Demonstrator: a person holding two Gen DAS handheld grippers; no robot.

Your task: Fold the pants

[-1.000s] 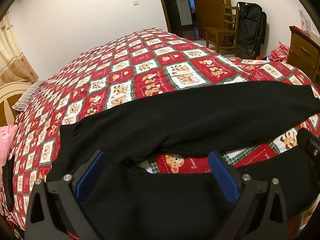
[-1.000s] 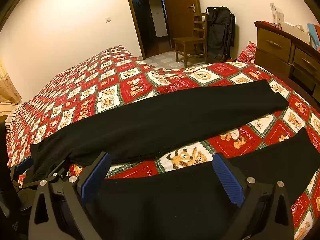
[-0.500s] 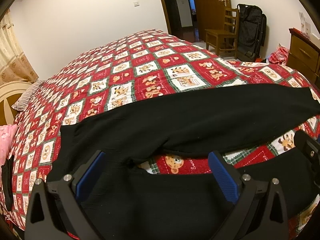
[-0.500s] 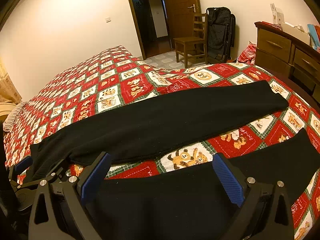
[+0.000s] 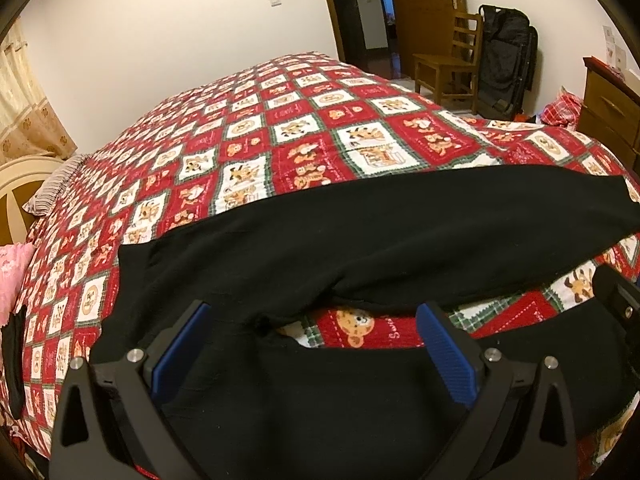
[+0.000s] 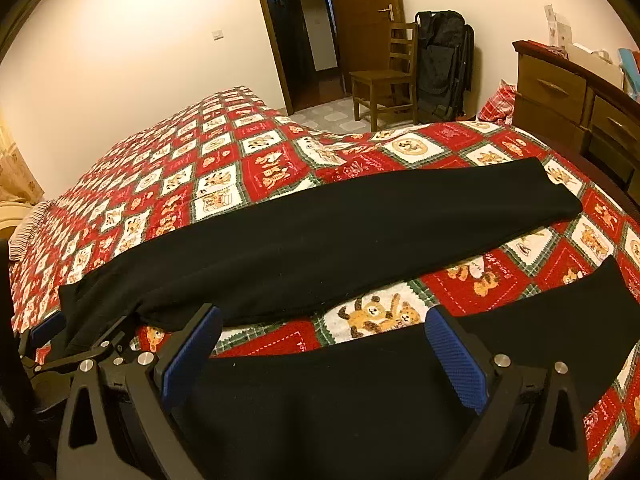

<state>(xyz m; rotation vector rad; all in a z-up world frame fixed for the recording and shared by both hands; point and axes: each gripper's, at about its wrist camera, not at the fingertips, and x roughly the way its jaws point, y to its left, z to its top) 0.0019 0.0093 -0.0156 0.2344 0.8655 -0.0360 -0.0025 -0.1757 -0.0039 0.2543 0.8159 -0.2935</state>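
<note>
A pair of black pants (image 6: 340, 236) lies spread flat on a bed covered by a red, white and green checked quilt (image 6: 224, 176) printed with bears and other animals. The two legs run out toward the right, parted in a narrow V, with a strip of quilt showing between them. The far leg (image 5: 400, 236) stretches across the bed to its cuff near the right edge; the near leg (image 6: 340, 396) lies along the bed's near side, under both grippers.

The left gripper (image 5: 312, 344) hangs over the crotch and upper part of the near leg, its blue-padded fingers (image 5: 448, 356) spread wide with nothing between them but the cloth below. Whether the tips touch the fabric cannot be told.

The right gripper (image 6: 320, 352) sits further along the same near leg, also released, its blue pads (image 6: 456, 364) far apart and grasping nothing. In the right wrist view the left gripper shows at the lower left edge, just beside the waist end of the pants.

Beyond the bed stand a wooden chair (image 6: 384, 76), a black bag (image 6: 444, 64) upright against the wall, an open wooden door (image 6: 360, 20) and a wooden dresser (image 6: 568, 96) at the right. A pink cushion (image 5: 12, 276) and a striped pillow (image 5: 52, 192) lie at the bed's left end.
</note>
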